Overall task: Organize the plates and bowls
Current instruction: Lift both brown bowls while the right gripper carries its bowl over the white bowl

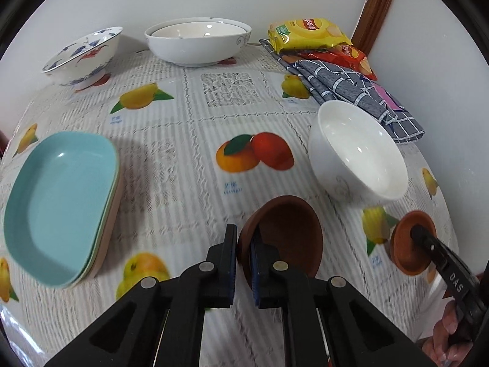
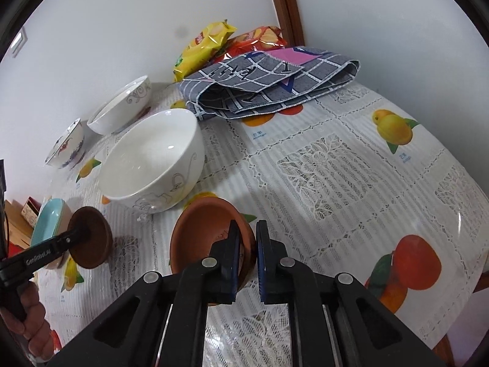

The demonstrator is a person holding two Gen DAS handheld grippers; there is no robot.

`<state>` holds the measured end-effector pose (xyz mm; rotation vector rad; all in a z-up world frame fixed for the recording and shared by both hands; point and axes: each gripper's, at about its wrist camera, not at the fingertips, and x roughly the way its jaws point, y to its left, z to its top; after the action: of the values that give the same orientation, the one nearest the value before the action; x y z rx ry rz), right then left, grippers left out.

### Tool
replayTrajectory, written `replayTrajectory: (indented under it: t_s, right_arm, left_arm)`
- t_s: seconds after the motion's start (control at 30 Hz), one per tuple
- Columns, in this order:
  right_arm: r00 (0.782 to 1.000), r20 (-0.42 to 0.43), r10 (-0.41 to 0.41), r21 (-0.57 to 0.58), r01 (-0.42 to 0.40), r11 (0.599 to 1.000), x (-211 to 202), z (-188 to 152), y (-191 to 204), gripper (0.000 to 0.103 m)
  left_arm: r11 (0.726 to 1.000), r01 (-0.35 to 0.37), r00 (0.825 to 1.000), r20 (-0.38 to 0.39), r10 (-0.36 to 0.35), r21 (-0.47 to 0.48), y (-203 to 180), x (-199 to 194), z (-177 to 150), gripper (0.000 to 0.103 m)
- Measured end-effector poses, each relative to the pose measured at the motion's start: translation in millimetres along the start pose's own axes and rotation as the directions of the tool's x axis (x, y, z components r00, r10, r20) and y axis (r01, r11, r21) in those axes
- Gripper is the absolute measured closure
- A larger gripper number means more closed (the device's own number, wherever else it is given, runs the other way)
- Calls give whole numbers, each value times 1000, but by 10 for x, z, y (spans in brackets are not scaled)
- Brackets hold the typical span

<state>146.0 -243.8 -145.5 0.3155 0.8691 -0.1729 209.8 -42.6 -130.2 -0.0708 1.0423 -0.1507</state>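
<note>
A: Terracotta-brown, both of them. Report status of the two small round clay bowls.

B: The left tongs (image 1: pixel 243 255) are clamped on the rim of one small brown clay bowl (image 1: pixel 284 232). It appears tilted and slightly clear of the surface (image 1: pixel 195 116), though the margin cannot be confirmed. The right tongs (image 2: pixel 247 255) are clamped on the rim of the second small brown clay bowl (image 2: pixel 204 229), which appears to sit on the fruit-print cloth.

A: Completed items?

B: Judged from the layout: the shallow rounded-rectangle dishes, turquoise on top (image 1: pixel 61 202), are stacked at the left side. A large white shallow bowl (image 1: pixel 198 42) at the wall holds a second white dish nested inside.

A: Outstanding items?

B: The two clay bowls are well apart and not nested. The deep white porcelain bowl (image 1: pixel 357 156) stands alone between them and the folded grey checked cloth (image 1: pixel 351 91). The blue-and-red floral porcelain bowl (image 1: pixel 85 55) also stands alone. Estimated progress: roughly half.
</note>
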Motion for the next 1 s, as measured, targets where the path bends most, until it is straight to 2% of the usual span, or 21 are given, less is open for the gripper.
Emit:
replayTrajectory:
  t_s: [0.23,0.5,0.8,1.0]
  right_arm:
    - [999,35,3,-18,-3,1000,-160,-30,90,93]
    - [998,60,32,-46,-30,999,-375,-72,216,93]
    - [997,53,59,-32,-57,998,-523,-75,333,93]
    - [993,95,66,-55,-61,997,-739,103,442,93]
  left_arm:
    - [1000,2,1000,4,-2,-5,42,-155,-177,95]
    - [1000,9,999,43,-8,-21,113,-426,-285,95]
    - [999,9,998,70,-6,-43,231,-621,-312,95]
    - [999,22,997,77,-19,-31,221,-718,-210,95]
